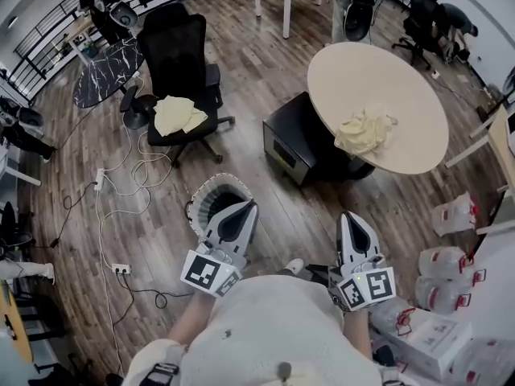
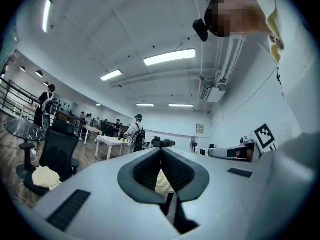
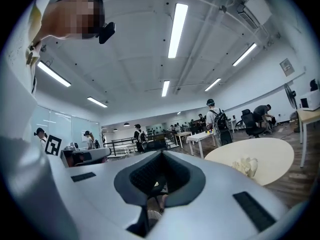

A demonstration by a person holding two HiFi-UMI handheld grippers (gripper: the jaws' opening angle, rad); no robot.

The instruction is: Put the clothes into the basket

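A pale yellow garment (image 1: 179,115) lies on the seat of a black office chair (image 1: 181,51); the left gripper view has it at lower left (image 2: 44,176). A second pale garment (image 1: 364,131) is bunched on the round beige table (image 1: 402,87), and it also shows in the right gripper view (image 3: 246,165). The white ribbed basket (image 1: 199,203) stands on the floor, partly hidden under my left gripper (image 1: 245,209). My left gripper (image 2: 161,149) is shut and holds nothing. My right gripper (image 1: 352,217) (image 3: 161,153) is held level beside it, also shut and holding nothing.
A black cabinet (image 1: 291,139) stands against the round table. Cables and a power strip (image 1: 121,268) trail over the wood floor at left. White bags (image 1: 452,214) and a cardboard box (image 1: 430,340) sit at right. People stand at white tables (image 2: 112,143) farther back.
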